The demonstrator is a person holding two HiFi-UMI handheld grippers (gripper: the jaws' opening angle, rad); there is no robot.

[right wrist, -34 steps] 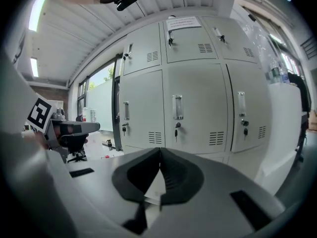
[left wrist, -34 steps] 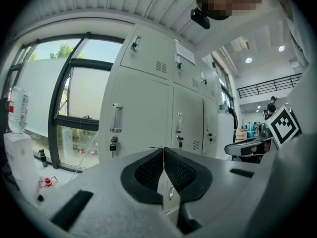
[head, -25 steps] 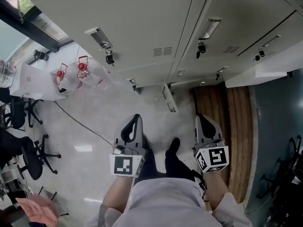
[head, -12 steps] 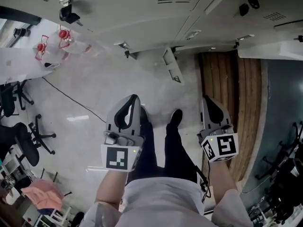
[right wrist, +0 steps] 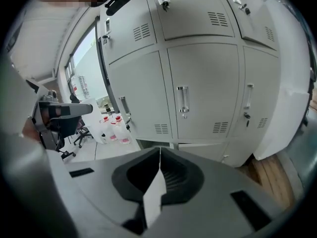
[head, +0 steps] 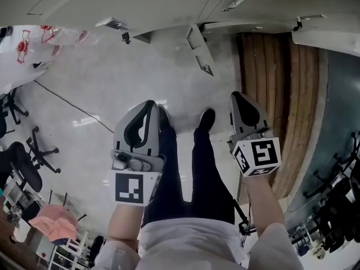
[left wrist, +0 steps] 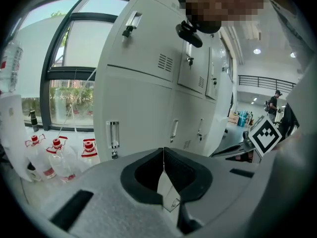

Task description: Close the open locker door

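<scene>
Both grippers empty. left gripper (head: pixel 151 107): fingers (left wrist: pixel 142 174) closed tip to tip, nothing between them, clear in the left gripper view. right gripper (head: pixel 238 99): same, fingers (right wrist: pixel 137 174) pressed together on nothing. In the head view both sit low in front of the person, one either side of the legs, tips aimed at the locker bank (head: pixel 140 4) and angled down. The open locker door (head: pixel 199 52) is in the bottom row, swung out over the floor (head: pixel 112 89), seen nearly edge-on at top centre of the head view. It's ahead of the shoe (head: pixel 207 117), roughly between the lines of the two grippers and well apart from both; no contact. Neighbouring doors in the gripper views look shut. Wooden strip (head: pixel 275 94) runs along the floor under the right gripper. Red-capped bottles (left wrist: pixel 54 155) stand on the floor left of the lockers, below the window. Office chairs (head: pixel 25 162) far left.
</scene>
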